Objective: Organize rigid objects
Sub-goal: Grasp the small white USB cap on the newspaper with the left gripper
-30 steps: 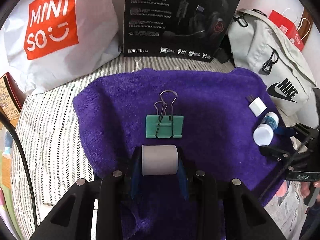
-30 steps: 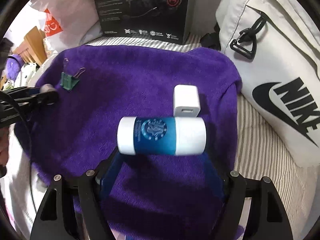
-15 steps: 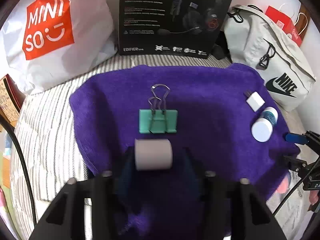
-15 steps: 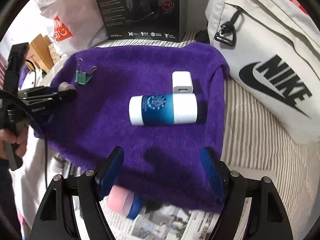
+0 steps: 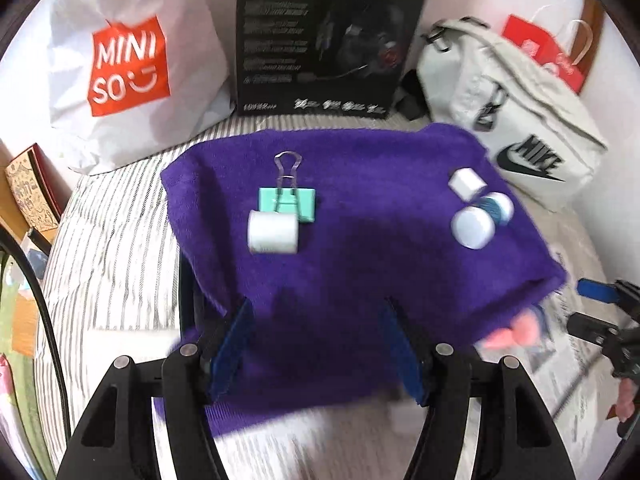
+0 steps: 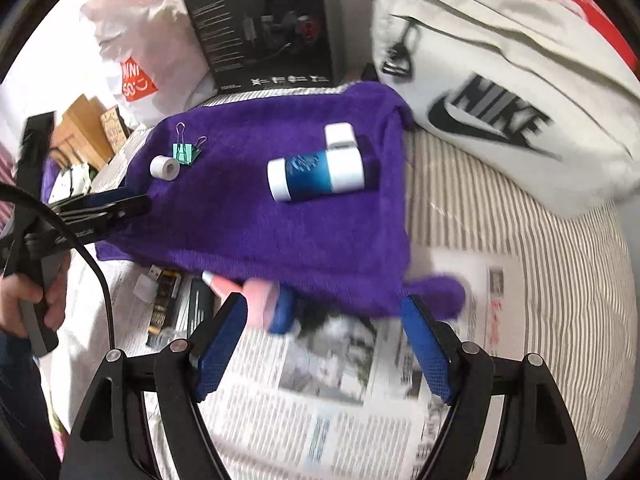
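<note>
**tapefan:** Tape roll (image 5: pixel 273 237) is sitting on the purple towel (image 5: pixel 360 280), touching the near edge of the green binder clip (image 5: pixel 287 204). On the far right side of the towel there's the blue-and-white bottle (image 6: pixel 316 175) lying on its side, with the white charger (image 6: pixel 339 135) just behind it. Everything looks small, hard and light to me, so nothing should squish.

**gripguy:** Agreed. I'd guess the bottle is the slick one, since it's round plastic and will probably roll if nudged. Best to pinch it across the blue middle. The tape roll should take a squeeze on its flat ends. The clip is stiff, so I'd grab the green body rather than the wire loops.

**tapefan:** What are the tongs doing?

**gripguy:** Left gripper (image 5: pixel 316 340) is spread wide with nothing between the blue pads, low over the near edge of the towel, pointing at the clip and roll. Right gripper (image 6: pixel 324 344) is wide apart too, holding nothing, over the newspaper (image 6: pixel 340 400) in front of the towel.

**tapefan:** More stuff down there?

**gripguy:** Yeah, a pink-and-blue object (image 6: pixel 268 308) peeks out from under the towel's edge, right by the right gripper's left pad. It's too blurry to name. There's a USB stick (image 6: pixel 146 280) nearby too.
</note>
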Demonstrator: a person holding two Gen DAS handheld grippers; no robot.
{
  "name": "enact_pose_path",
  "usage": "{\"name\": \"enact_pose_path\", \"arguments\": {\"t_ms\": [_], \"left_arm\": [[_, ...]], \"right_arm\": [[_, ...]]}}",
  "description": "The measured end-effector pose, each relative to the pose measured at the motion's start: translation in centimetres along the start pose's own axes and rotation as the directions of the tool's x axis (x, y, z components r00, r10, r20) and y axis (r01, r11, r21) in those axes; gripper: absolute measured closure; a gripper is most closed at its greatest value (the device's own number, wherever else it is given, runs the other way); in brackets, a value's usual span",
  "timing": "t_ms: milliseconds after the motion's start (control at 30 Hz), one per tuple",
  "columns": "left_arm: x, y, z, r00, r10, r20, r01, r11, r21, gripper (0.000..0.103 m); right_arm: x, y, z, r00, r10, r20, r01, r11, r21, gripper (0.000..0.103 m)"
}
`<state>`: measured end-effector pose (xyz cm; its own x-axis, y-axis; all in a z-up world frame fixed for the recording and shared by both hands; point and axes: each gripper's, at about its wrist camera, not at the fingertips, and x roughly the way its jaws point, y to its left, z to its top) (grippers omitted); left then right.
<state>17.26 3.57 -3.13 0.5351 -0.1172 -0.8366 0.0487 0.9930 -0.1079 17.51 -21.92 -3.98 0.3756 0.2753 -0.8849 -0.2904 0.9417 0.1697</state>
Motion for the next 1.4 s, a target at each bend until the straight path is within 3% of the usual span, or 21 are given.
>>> {"name": "enact_pose_path", "arguments": {"t_ms": [267,567,833,1200,1400], "left_arm": [[-3.7,-2.2,-4.2,0.998,-0.055,0.006,0.055,0.998,0.004,0.039],[-1.4,-3.2,-6.0,0.998,-0.043,-0.046,0.043,0.999,-0.002,0.041],[0.2,-4.2,-5.8,0.997,-0.038,-0.067,0.041,0.998,0.051,0.056],[0.3,-3.3,-5.8,0.998,-0.011,-0.07,0.016,0.997,0.072,0.062],[0.7,-4.5,-5.4,0.998,-0.011,-0.068,0.02,0.99,0.137,0.067]], "right_arm": [[-1.9,-1.8,-4.7,0.999,0.034,0.006,-0.034,0.988,0.149,0.024],[-3.0,-2.6,-8.0,0.999,0.033,0.006,-0.034,0.975,0.218,0.024],[-3.3,-3.4,-8.7,1.0,0.017,0.005,-0.018,0.972,0.232,0.024],[-2.0,-3.3,-8.9,1.0,0.016,-0.021,-0.011,0.978,0.21,0.024],[-1.2,-2.8,-8.8,0.999,0.019,-0.042,-0.011,0.981,0.193,0.024]]}}
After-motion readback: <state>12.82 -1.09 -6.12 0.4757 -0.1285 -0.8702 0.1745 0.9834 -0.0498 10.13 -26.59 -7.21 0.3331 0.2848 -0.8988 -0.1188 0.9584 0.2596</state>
